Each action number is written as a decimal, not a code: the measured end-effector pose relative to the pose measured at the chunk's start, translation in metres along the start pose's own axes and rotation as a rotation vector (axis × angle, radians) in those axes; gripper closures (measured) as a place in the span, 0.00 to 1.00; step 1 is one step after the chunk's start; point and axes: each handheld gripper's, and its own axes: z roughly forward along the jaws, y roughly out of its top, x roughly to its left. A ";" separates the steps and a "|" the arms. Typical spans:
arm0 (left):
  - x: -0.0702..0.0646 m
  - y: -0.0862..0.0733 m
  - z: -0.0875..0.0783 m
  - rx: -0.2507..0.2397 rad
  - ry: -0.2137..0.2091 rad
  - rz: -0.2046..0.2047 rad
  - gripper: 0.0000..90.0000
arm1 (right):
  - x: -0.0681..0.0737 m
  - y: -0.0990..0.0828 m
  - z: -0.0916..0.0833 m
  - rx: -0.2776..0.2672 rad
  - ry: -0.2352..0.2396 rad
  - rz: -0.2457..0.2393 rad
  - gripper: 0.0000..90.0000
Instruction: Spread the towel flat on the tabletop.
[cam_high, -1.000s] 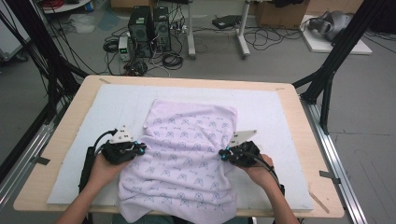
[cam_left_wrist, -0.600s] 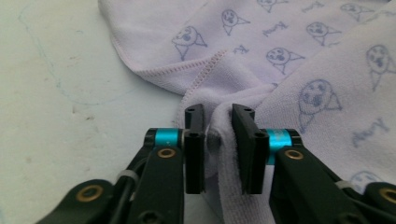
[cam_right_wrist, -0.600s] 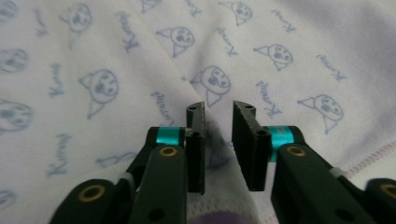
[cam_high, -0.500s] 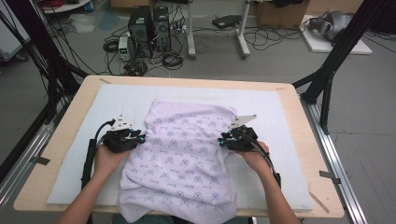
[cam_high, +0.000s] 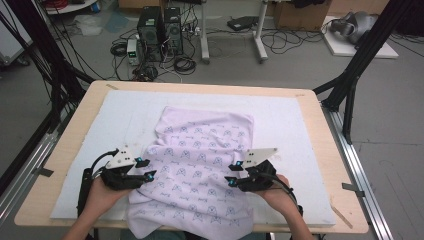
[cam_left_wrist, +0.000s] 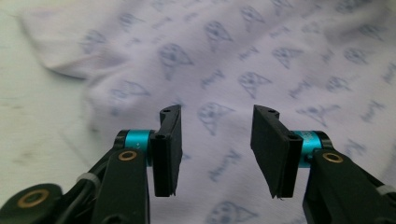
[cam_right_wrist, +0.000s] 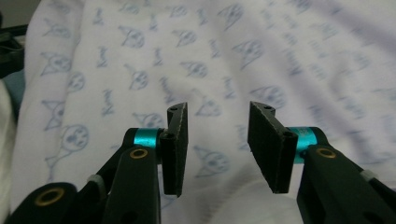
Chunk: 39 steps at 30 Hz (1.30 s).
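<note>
Both sets of fingers have just been opening and stand released, nothing between them: left gripper (cam_high: 146, 175) at the cloth's (cam_high: 200, 165) left edge, right gripper (cam_high: 231, 181) over its right side. The cloth runs lengthwise away across the desk (cam_high: 310, 125); its near hem hangs off, hidden.

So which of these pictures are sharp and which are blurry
High view: evenly lit and fairly sharp, the cloth print readable. Left gripper view: fingers crisp, cloth behind smeared soft. Right gripper view: fingers sharp, print clear at left, blurred toward the right.
</note>
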 end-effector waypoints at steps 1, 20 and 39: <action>-0.003 -0.003 0.003 0.015 -0.016 0.006 0.59 | 0.001 -0.004 0.004 0.010 0.008 0.004 0.62; -0.044 -0.030 -0.005 0.048 -0.105 0.084 0.97 | 0.030 -0.036 0.009 0.061 0.070 -0.014 0.93; 0.008 0.000 0.018 -0.049 0.057 -0.019 0.97 | -0.025 -0.008 -0.002 0.062 -0.110 0.026 0.90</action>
